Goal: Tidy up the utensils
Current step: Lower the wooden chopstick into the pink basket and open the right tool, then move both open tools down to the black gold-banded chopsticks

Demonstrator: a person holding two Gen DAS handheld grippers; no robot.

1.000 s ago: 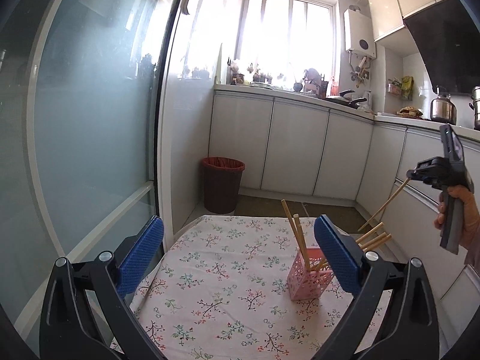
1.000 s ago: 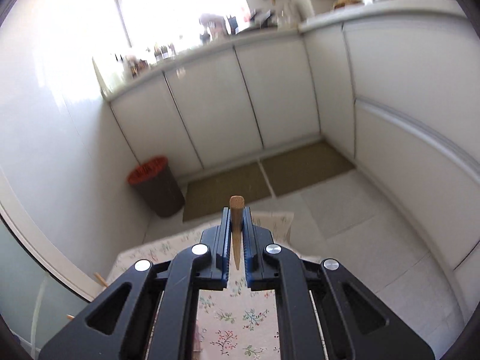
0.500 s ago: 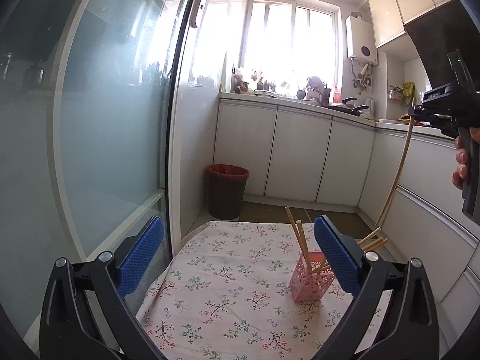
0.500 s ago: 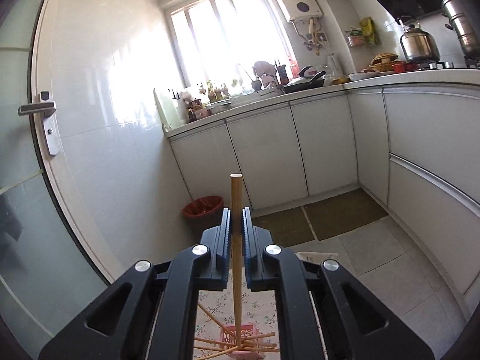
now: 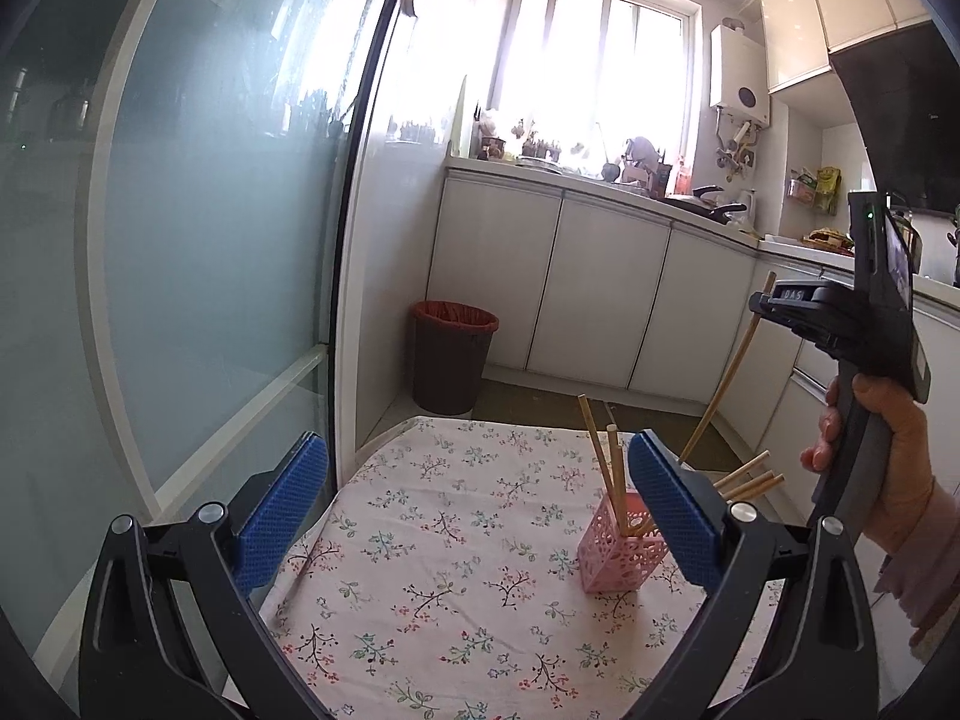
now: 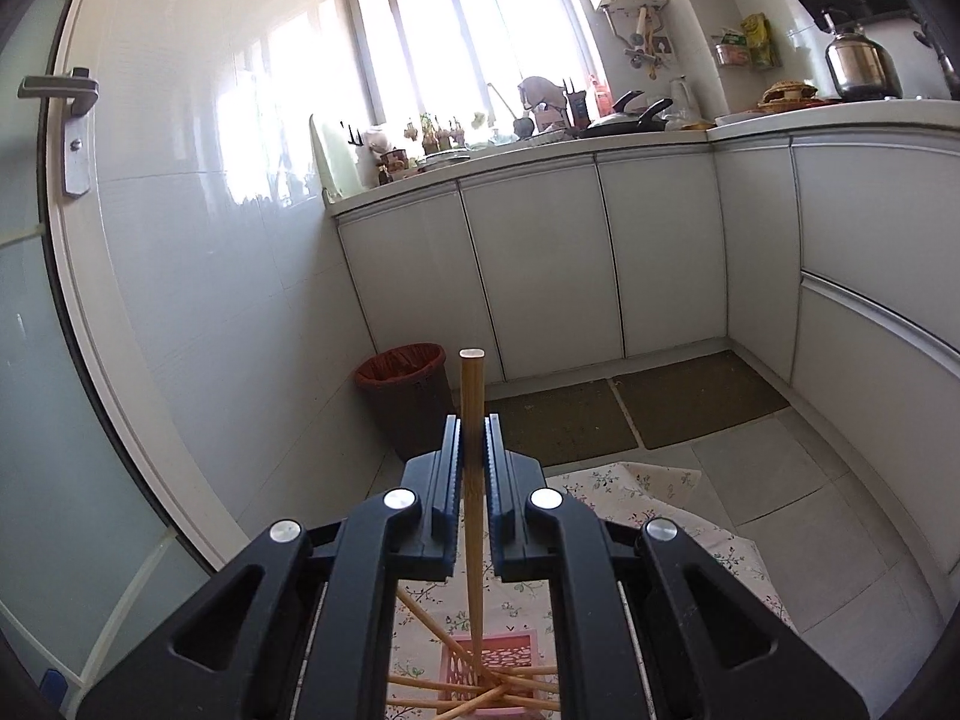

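Against the glass door (image 5: 180,228) on the left, the worktop (image 5: 456,576) stands under a flowered cloth. Over its near edge the left claw (image 5: 480,516) hangs with its blue pads (image 5: 282,516) spread wide and nothing between them. Beyond the far edge a dark bin (image 5: 453,357) with a red liner sits on the floor beside the white cabinets (image 5: 600,306). Toward the right edge of the worktop stands a pink basket (image 5: 618,558), upright, with several wooden chopsticks (image 5: 600,456) in it; some lean up toward the far edge, others splay out past the right edge. Above the basket the right claw (image 6: 473,456) is clamped tight on one more chopstick (image 6: 472,420), which runs steeply down, its top end poking up past the pads. From the right wrist view its lower end reaches into the basket's mouth (image 6: 492,648) among the others; whether it touches the bottom cannot be told. Farthest right, a person's hand (image 5: 888,456) in a pale sleeve grips that claw's handle.
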